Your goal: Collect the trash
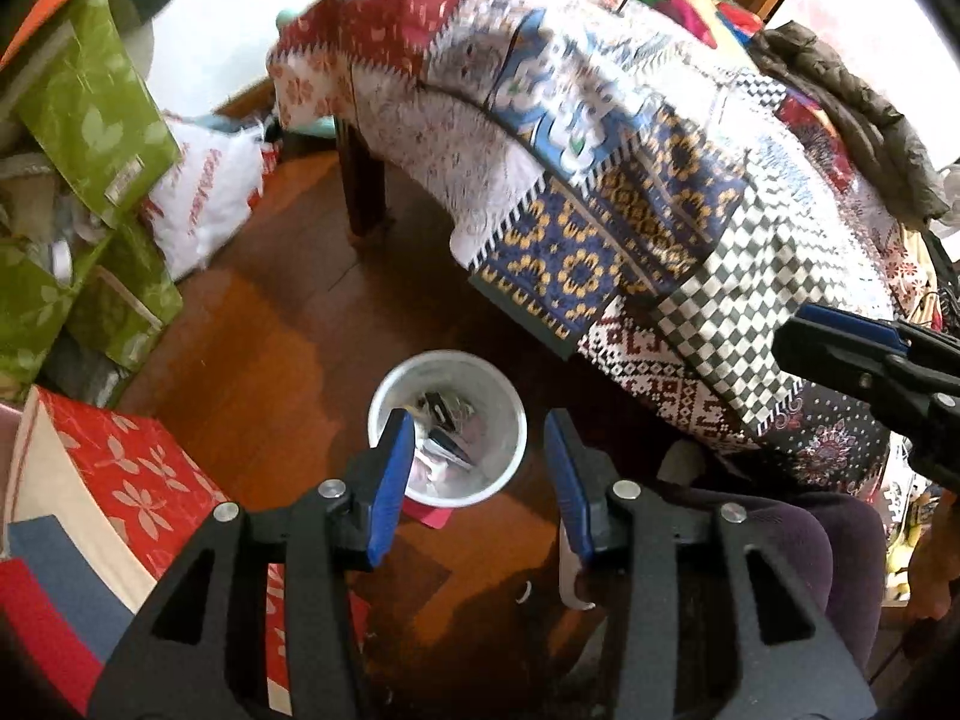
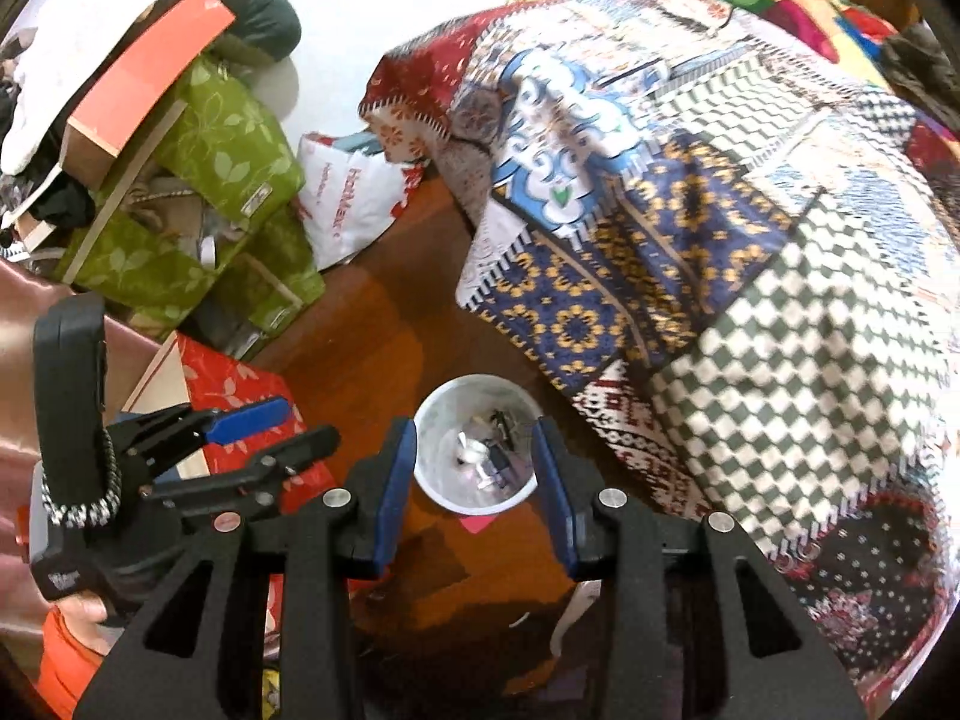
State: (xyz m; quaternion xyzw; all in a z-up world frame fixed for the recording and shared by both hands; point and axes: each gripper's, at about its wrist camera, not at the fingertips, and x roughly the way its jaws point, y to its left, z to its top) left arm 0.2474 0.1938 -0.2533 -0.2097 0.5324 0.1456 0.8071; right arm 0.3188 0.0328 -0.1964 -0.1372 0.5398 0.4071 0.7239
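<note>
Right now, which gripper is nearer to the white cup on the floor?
Cannot tell surely. Left gripper and right gripper both hover open above the white cup, side by side, left one slightly nearer perhaps.

glossy wood floor (image 1: 270, 324), smooth white plastic cup (image 1: 498, 420) just ahead of the claw, soft patchwork cloth blanket (image 1: 600, 180) draped beyond it

Bright daylight, blown out at the top, heavy fisheye bend

White glare washes out the wall (image 1: 222, 18) from ten to twelve o'clock in both views; the floor (image 1: 258, 330) shows a soft sheen with dark shadow toward six; the quilt (image 2: 690, 192) smears with motion blur, and black vignette rings the corners.
</note>
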